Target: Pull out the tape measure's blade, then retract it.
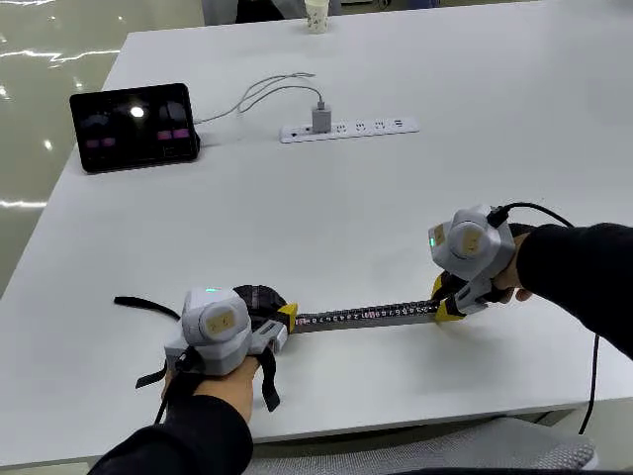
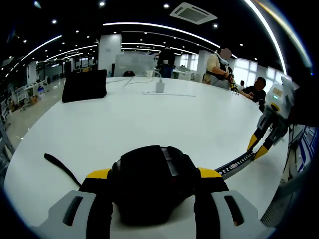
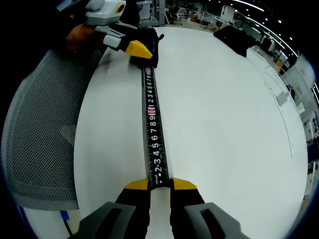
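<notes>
While resting on the white table, the tape measure case sat clamped in the left gripper; its blade, extended, was pinched at the tip by the right gripper.

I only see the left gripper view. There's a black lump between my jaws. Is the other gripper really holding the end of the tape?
Observer: Yes. In the right gripper view, the right gripper is shut on the blade, with a yellow tip on each side of its end.
Operator: What numbers can you read?
Observer: They count up from 2 by those jaws toward the case.
Operator: Is the tablet on?
Observer: In the head view, the tablet has small pink patches on its screen.
</notes>
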A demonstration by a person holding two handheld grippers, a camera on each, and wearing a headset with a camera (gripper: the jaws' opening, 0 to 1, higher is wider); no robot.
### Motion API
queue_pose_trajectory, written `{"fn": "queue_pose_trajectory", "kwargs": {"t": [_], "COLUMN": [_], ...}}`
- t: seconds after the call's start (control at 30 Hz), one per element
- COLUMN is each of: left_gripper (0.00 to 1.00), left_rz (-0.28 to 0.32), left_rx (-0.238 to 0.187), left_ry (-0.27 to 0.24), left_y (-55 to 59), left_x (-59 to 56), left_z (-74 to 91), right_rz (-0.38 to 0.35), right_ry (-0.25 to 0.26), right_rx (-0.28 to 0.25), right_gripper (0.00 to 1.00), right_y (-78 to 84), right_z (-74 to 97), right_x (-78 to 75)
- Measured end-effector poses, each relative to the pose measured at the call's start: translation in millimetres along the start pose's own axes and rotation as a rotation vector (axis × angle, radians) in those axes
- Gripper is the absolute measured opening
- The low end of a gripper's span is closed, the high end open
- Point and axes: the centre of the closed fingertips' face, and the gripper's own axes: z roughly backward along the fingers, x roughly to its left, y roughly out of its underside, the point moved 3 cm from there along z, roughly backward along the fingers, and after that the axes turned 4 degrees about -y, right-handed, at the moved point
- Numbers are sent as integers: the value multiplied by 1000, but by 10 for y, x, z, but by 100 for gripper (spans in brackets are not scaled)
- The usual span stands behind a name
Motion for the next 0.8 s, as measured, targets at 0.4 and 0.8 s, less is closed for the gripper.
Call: {"fn": "queue_pose_trajectory", "kwargs": {"t": [0.4, 0.8], "left_gripper": [61, 61], "left_rz": [0, -2], "left_rx": [1, 1], "left_ry": [1, 0], "left_y": [0, -2], "left_x": [1, -4], "left_z": [3, 2], "right_rz": [-25, -52], "right_ry": [8, 9], "right_rx": [24, 26], "right_gripper": [11, 11], "right_y": [-36, -53], "right_z": [-12, -18], "right_x": [-6, -13]}}
